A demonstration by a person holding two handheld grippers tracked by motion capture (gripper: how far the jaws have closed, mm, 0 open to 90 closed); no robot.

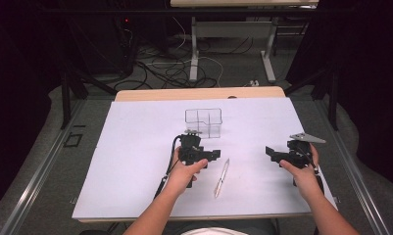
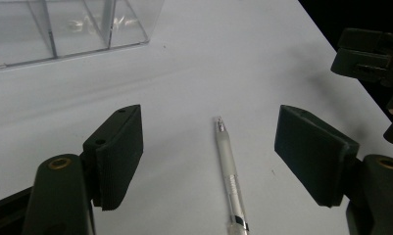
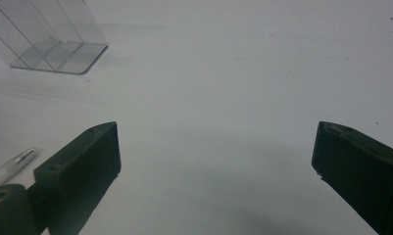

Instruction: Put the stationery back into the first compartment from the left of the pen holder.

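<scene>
Hovering the left gripper (image 2: 208, 156) over the pen (image 2: 229, 171), fingers spread on either side of it and not touching.

So the pen is lying flat on the white tabletop (image 1: 135, 147), near the front edge and roughly between the two hands; in the left gripper view it runs right up the gap between the fingers (image 2: 118, 152), tip pointing away. Nothing is pinched yet. The right gripper (image 1: 271, 152) sits off to the right, well apart from the pen, fingers spread wide over bare tabletop. A clear plastic organizer (image 1: 204, 121) with a few compartments stands further back, just beyond the left gripper, and looks empty from here.
</scene>
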